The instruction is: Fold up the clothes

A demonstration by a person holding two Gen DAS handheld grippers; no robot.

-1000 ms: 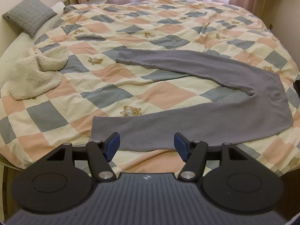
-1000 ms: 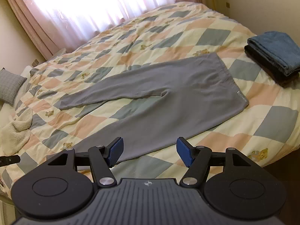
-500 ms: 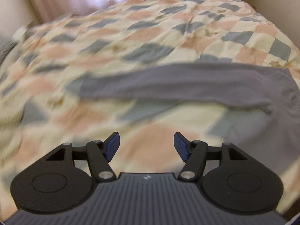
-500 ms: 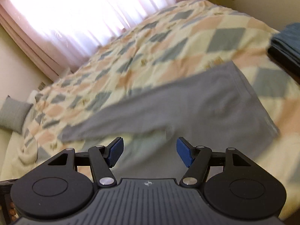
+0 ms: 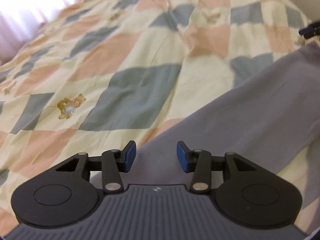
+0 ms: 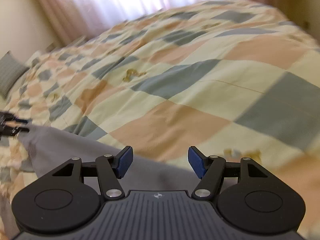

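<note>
The bed quilt (image 5: 128, 92) fills much more of both pictures than it did a second ago. Back then each camera saw the whole bed from higher up. Now both tools are down low, right over the cloth, and the far parts look blurry.

The grey pants (image 5: 250, 120) used to show whole, with both legs spread out. Now only bits show. In the left view one grey leg runs from the bottom middle up to the right edge. It lies flat on the quilt. In the right view the grey cloth (image 6: 84, 152) sits at the bottom left, under the tool.

The pink curtain (image 6: 112, 2) with bright light is at the top of the right view. The fluffy white blanket and the folded blue towels from before are out of sight now. A small grey pillow (image 6: 10, 72) is at the far left edge.

The left gripper (image 5: 156, 156) has its blue pads wide apart, same as before. The grey leg end lies just under and between them. Nothing is held.

The right gripper (image 6: 160, 164) is wide apart too, and holds nothing. The edge of the grey cloth lies under it.

Each view also catches a tiny dark piece of the other tool at its side, too blurry to read.
</note>
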